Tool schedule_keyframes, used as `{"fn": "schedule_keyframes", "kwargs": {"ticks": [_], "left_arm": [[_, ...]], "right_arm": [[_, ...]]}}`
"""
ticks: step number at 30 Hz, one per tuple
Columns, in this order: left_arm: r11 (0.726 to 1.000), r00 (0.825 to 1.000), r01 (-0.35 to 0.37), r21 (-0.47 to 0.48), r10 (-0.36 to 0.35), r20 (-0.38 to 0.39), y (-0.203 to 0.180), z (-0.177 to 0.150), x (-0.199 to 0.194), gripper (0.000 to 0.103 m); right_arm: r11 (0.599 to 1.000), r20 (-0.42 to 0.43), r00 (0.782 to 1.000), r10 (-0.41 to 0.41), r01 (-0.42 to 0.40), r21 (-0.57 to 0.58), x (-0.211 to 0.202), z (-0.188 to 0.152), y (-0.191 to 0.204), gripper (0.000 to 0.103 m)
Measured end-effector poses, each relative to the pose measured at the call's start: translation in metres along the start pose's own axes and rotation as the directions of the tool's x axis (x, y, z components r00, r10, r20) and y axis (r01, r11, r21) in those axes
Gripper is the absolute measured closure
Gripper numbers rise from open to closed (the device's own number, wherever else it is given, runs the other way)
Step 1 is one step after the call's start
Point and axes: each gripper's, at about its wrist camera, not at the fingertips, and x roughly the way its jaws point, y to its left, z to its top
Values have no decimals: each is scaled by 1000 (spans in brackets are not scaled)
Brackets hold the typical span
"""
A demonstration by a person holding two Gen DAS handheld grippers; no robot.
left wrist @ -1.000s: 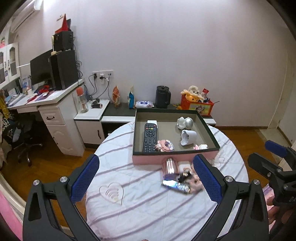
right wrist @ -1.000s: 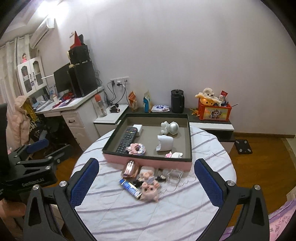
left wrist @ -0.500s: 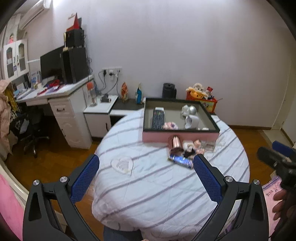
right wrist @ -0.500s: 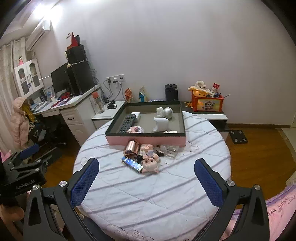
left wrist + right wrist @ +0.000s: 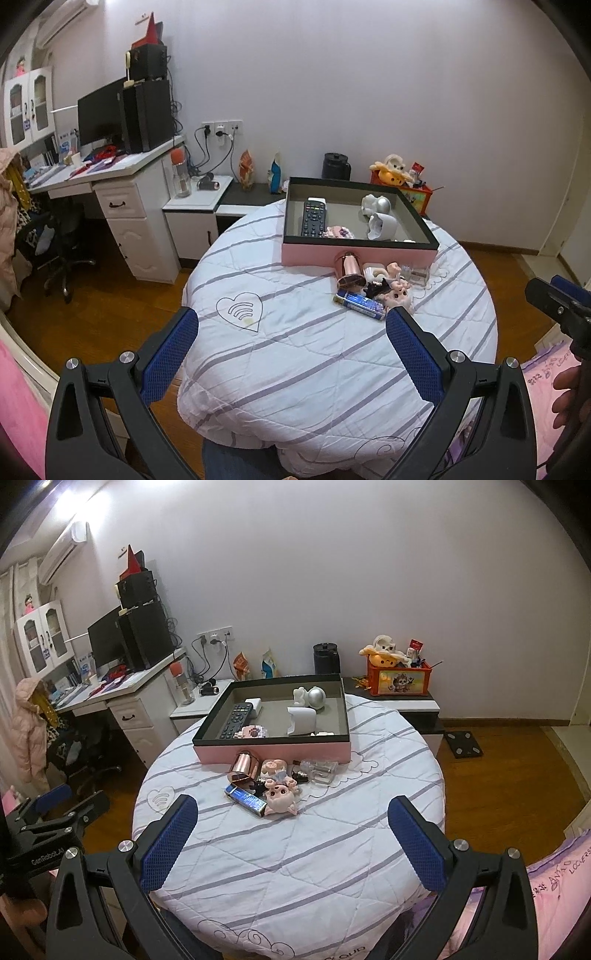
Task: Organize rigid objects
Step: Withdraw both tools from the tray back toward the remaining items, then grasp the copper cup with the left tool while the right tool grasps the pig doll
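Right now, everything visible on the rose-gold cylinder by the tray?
The rose-gold cylinder looks like shiny metal, copper-pink, with a darker rimmed end facing the cameras. It lies on its side on the striped quilt, just in front of the pink tray wall, possibly touching it. It sits at the left of the loose clutter; neither gripper touches it.

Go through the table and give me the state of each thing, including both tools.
Left tool: open, empty, above the table.
Right tool: open, empty.
Tray: open-topped, partly filled.
Remote: lying flat in the tray.
White cup: on its side in the tray.
Copper cylinder: lying on its side outside the tray.
Blue bar: flat on the cloth.
Pig figure: lying on the cloth.
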Motion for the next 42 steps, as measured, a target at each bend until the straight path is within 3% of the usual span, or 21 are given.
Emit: {"fn": "schedule_keyframes", "kwargs": {"ticks": [6, 13, 21, 28, 38, 42], "left_arm": [[1000, 999, 8, 0, -8, -35, -5, -1, 19, 0], [1000, 992, 32, 0, -31, -125, -18, -5, 67, 0], [1000, 976, 25, 3, -24, -216, -31, -9, 130, 0], [1000, 972, 4, 10, -1, -235, -29, 2, 170, 0], [998, 969, 38, 49, -25, -245, -39, 30, 219, 0], [995, 963, 85, 53, -68, -259, -48, 36, 232, 0]], "right_arm": [[1000, -26, 1000, -8, 8, -8, 11, -2, -2, 0], [1000, -92, 996, -9, 9, -4, 42, -8, -9, 0], [1000, -181, 983, -6, 4, -14, 97, -14, -13, 0], [999, -237, 971, 38, -40, -1, 146, -16, -9, 0], [998, -293, 954, 63, -68, -5, 198, -19, -3, 7], [997, -310, 948, 72, -79, -13, 209, -21, -2, 21]]}}
